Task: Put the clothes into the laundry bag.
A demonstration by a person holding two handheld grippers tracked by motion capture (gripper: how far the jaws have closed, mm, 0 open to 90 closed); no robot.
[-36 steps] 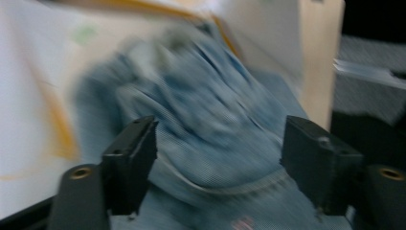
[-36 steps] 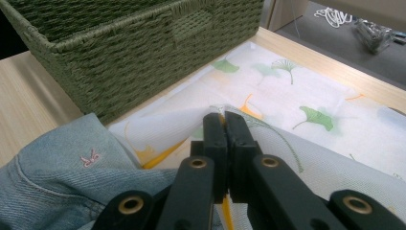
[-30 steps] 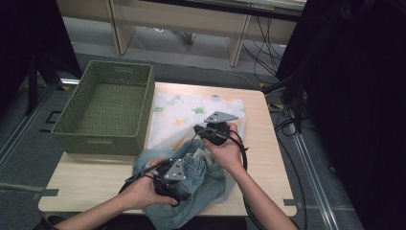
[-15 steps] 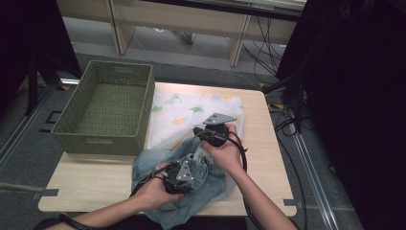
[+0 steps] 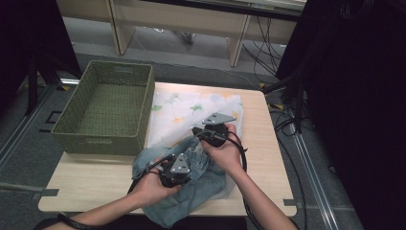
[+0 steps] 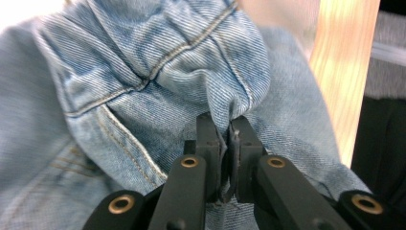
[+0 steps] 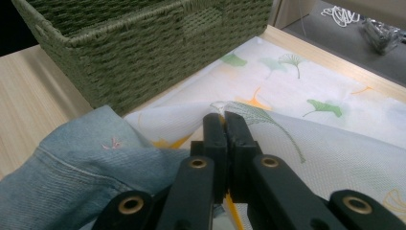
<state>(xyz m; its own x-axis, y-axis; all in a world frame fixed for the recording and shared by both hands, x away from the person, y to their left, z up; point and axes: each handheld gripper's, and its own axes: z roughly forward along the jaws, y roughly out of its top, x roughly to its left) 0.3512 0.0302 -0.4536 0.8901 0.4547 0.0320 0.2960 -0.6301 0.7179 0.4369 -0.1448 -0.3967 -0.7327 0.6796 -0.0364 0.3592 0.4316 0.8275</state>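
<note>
A light-blue denim garment (image 5: 182, 196) lies crumpled at the table's front edge, partly over a white leaf-printed cloth (image 5: 191, 105). My left gripper (image 5: 187, 154) rests on the denim. Its jaws have just been closing, and in the left gripper view the left gripper (image 6: 225, 125) pinches a raised fold of denim (image 6: 158, 62). My right gripper (image 5: 195, 130) sits just behind it, pointing left. In the right gripper view the right gripper (image 7: 224, 120) is shut on a lifted edge of the white cloth (image 7: 297, 96), with denim (image 7: 62, 163) at its left.
A green woven basket (image 5: 100, 141) stands at the table's back left, close beside the cloth, and its wall (image 7: 143, 43) fills the top of the right gripper view. Bare wooden table (image 5: 86, 182) lies in front of it. Cables run along the floor at the right.
The left hand has edged slightly up onto the denim, which has bunched under it. The right hand and the white cloth have stayed put.
</note>
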